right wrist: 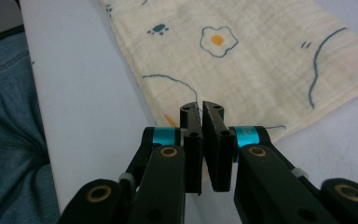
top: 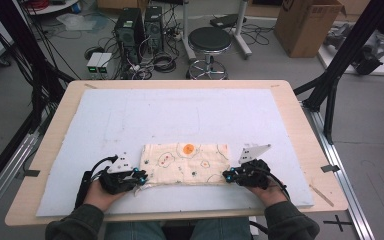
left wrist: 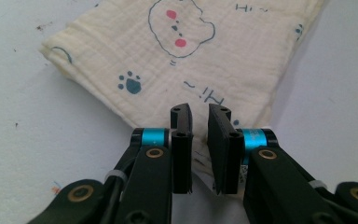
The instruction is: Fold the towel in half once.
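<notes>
On white foam board (top: 105,125), crinkled cream muslin cloth (top: 186,162); left claw (left wrist: 199,116) and right claw (right wrist: 201,112) clamped on its corners

Cream muslin cloth (top: 186,163), folded into a flat rectangle, lay on the near half of the white board. Print: blue outlines, paw marks, fried eggs, one orange disc near its far edge.

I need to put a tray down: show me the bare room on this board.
The white board is bare beyond the folded cloth, up to its far edge. Crowded: the near strip, where the left gripper and right gripper meet the cloth's near corners.
</notes>
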The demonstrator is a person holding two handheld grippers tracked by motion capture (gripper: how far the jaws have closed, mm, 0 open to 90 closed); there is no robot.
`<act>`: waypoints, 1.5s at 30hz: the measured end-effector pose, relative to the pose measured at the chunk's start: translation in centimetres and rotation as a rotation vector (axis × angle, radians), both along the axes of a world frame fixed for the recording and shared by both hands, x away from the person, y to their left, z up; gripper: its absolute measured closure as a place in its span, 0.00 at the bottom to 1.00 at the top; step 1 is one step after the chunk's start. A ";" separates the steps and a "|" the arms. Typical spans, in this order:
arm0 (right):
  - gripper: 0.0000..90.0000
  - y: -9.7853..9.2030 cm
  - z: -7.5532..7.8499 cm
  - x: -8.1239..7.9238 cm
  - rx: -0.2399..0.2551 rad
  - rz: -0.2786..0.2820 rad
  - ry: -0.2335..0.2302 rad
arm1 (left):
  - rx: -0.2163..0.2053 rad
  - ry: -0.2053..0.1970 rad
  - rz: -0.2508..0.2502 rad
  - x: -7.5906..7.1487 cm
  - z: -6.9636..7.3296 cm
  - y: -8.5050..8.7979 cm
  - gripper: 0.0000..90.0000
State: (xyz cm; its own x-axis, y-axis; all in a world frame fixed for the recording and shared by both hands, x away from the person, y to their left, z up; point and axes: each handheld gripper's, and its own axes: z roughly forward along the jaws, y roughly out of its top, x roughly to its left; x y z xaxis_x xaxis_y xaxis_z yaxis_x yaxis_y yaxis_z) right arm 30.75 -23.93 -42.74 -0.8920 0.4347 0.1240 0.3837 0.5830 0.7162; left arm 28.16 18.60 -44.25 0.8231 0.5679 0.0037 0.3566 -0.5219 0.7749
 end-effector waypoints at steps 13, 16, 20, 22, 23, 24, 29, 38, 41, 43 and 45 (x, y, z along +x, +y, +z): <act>0.96 -0.3 -0.3 -1.0 0.000 -0.005 0.017 | -0.003 -0.005 0.005 -0.1 0.0 0.0 0.90; 0.95 -0.3 -0.8 -0.9 -0.005 -0.004 0.034 | -0.007 -0.005 0.005 -0.1 0.0 0.0 0.90; 0.88 -0.6 -0.3 -0.7 0.033 -0.011 0.018 | -0.025 0.005 -0.002 -0.1 0.1 0.1 0.86; 0.84 -0.7 0.0 -0.8 0.060 -0.023 0.012 | -0.033 0.005 -0.004 -0.1 0.3 0.3 0.83; 0.81 -0.8 0.1 -0.7 0.070 -0.028 0.007 | -0.046 0.005 0.002 -0.1 0.3 0.3 0.82; 0.80 -0.9 0.1 -0.7 0.083 -0.035 0.003 | -0.057 0.002 0.008 -0.1 0.4 0.3 0.81; 0.71 -1.0 0.2 -0.4 0.112 -0.064 -0.002 | -0.088 -0.008 0.021 0.0 1.1 0.7 0.75; 0.60 -1.2 0.5 0.3 0.146 -0.117 -0.027 | -0.116 -0.028 0.034 0.1 1.8 1.0 0.69; 0.56 -1.2 0.6 0.4 0.150 -0.128 -0.031 | -0.120 -0.030 0.039 0.0 1.9 1.0 0.67; 0.55 -1.2 0.7 0.6 0.147 -0.133 -0.041 | -0.120 -0.033 0.039 0.0 1.9 1.0 0.67; 0.52 -1.1 0.8 0.6 0.147 -0.143 -0.042 | -0.123 -0.032 0.040 0.1 2.0 1.0 0.66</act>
